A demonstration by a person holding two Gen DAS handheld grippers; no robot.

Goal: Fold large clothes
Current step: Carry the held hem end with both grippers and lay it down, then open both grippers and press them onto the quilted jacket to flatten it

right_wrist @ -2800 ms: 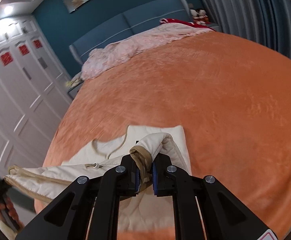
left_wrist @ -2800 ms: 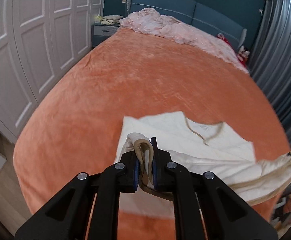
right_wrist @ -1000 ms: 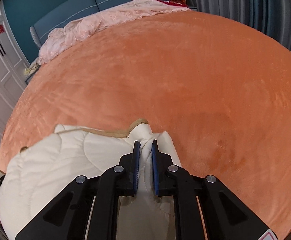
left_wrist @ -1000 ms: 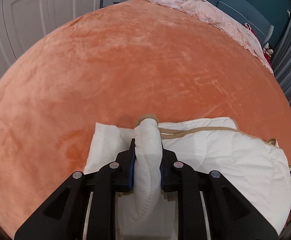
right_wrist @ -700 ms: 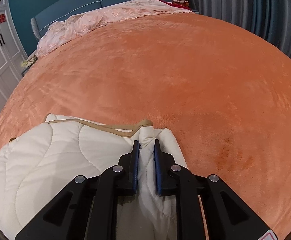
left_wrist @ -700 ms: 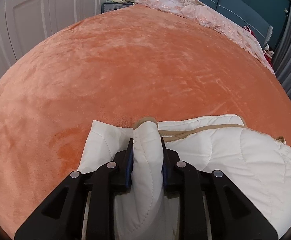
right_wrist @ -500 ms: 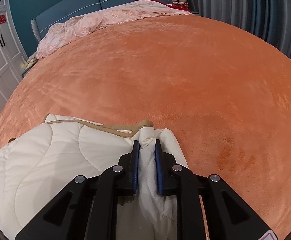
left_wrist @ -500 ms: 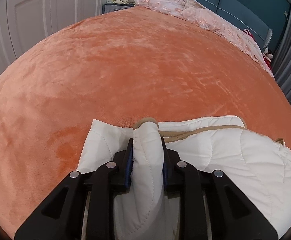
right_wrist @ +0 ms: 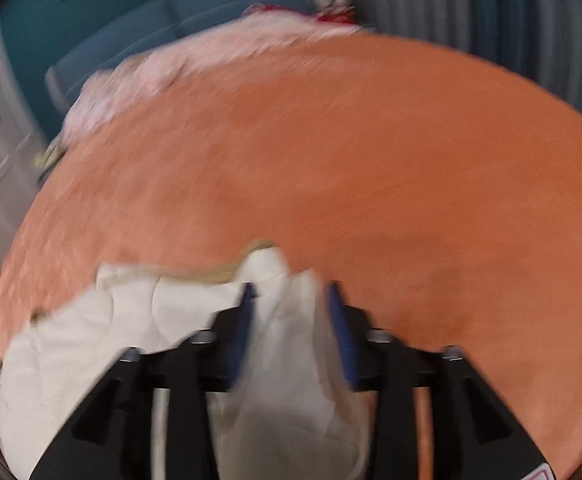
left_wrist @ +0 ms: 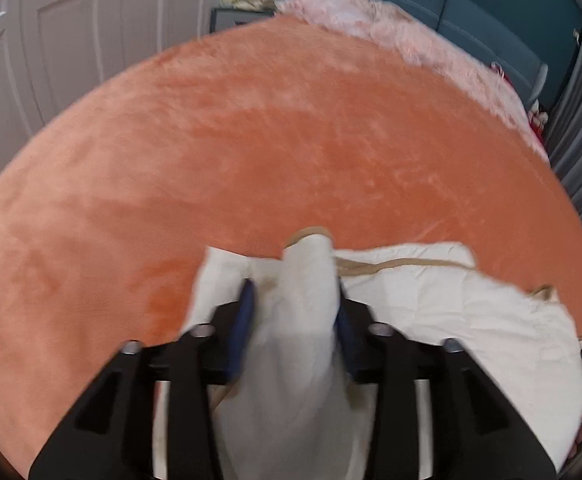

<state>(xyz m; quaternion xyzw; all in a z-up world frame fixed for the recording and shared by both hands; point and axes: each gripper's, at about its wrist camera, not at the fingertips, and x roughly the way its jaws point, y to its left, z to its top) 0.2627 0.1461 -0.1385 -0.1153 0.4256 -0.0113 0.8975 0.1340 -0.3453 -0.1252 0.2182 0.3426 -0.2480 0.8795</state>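
Both grips have let go: left gripper (left_wrist: 295,300) and right gripper (right_wrist: 291,304) jaws are opening around the jacket (left_wrist: 451,312), folded at lower centre on the bed (left_wrist: 291,140). I judge this fold placed.

Black fingers (left_wrist: 247,312), blue pads (right_wrist: 337,320), silver screws.
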